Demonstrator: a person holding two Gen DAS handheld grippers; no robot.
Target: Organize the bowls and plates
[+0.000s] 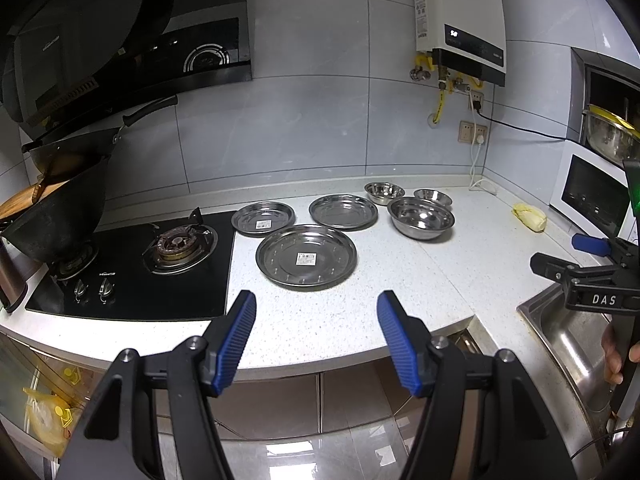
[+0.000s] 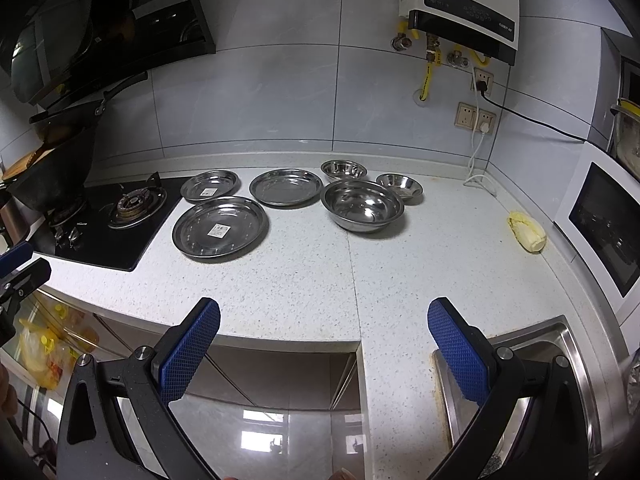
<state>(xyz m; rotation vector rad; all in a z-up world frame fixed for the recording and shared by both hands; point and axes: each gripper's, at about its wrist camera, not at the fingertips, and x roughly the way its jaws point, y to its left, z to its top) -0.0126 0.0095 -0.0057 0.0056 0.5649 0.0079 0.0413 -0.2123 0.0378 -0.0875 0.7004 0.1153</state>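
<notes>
Three steel plates lie on the white speckled counter (image 1: 400, 280): a large plate (image 1: 306, 257) (image 2: 220, 227) in front, a small plate (image 1: 263, 218) (image 2: 209, 185) by the stove, a medium plate (image 1: 343, 211) (image 2: 286, 187) behind. Three steel bowls stand to their right: a large bowl (image 1: 421, 217) (image 2: 362, 205), a small bowl (image 1: 384, 192) (image 2: 343, 170) and another small bowl (image 1: 433, 197) (image 2: 399, 186). My left gripper (image 1: 316, 312) is open and empty at the counter's front edge. My right gripper (image 2: 324, 320) is open and empty, also short of the dishes.
A black gas stove (image 1: 140, 272) with a wok (image 1: 60, 216) is at the left. A steel sink (image 2: 540, 380) is at the right front. A yellow cloth (image 2: 527, 231) lies near a white oven (image 2: 600, 224). A water heater (image 1: 460, 12) hangs on the tiled wall.
</notes>
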